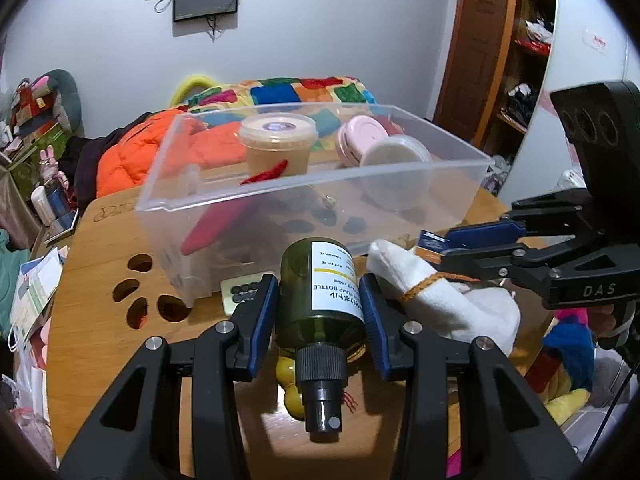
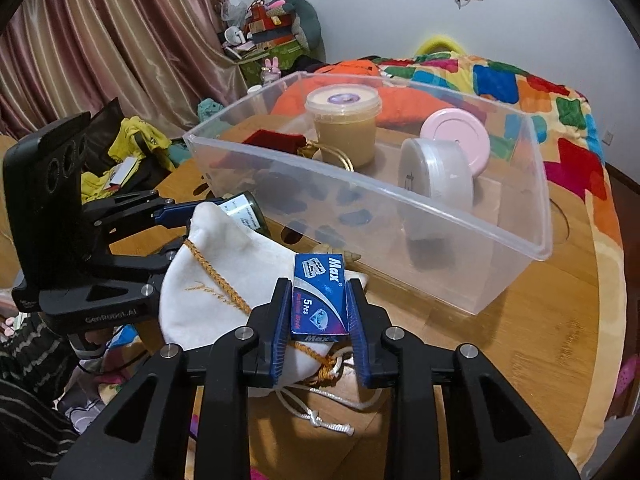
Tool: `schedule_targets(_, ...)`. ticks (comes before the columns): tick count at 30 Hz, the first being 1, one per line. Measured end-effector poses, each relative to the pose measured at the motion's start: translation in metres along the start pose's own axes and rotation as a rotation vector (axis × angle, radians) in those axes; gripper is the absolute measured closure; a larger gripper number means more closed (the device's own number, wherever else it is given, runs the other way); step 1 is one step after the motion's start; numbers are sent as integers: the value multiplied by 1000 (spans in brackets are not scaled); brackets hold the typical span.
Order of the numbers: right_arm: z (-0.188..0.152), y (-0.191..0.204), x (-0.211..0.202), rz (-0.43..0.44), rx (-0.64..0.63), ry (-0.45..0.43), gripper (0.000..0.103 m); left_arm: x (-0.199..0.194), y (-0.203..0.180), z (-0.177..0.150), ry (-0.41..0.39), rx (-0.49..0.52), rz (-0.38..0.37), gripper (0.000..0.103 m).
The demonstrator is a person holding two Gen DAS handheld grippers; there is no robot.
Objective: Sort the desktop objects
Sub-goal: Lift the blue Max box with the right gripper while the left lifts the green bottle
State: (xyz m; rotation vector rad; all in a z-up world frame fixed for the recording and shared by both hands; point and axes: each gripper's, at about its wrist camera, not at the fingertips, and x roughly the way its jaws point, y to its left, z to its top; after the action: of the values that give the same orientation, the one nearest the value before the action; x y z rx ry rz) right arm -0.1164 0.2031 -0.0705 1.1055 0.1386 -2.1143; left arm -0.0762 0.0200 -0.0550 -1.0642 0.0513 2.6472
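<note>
My left gripper (image 1: 319,300) is shut on a dark green pump bottle (image 1: 320,312) with a white label, held above the wooden table, its cap toward the camera. My right gripper (image 2: 319,304) is shut on a small blue "Max" razor blade box (image 2: 319,298), held over a white drawstring pouch (image 2: 224,280). The clear plastic bin (image 1: 304,192) stands just beyond both grippers. It holds a tan lidded tub (image 1: 278,142), a pink round case (image 1: 358,136), a white jar (image 1: 396,168) and a red item (image 1: 216,224). The right gripper (image 1: 472,250) shows at the right of the left wrist view.
The round wooden table (image 1: 96,264) has paw-shaped cutouts (image 1: 140,292). A small card of dark buttons (image 1: 242,292) and yellow fruit-like objects (image 1: 290,384) lie under the left gripper. A colourful quilt (image 2: 520,92) and orange jacket (image 1: 136,156) lie behind the bin.
</note>
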Motion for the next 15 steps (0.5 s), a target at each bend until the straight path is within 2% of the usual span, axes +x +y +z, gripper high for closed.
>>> schedule_targets(15, 3, 4, -27, -31, 3, -62, 78, -29, 5, 8, -73, -22, 22, 62)
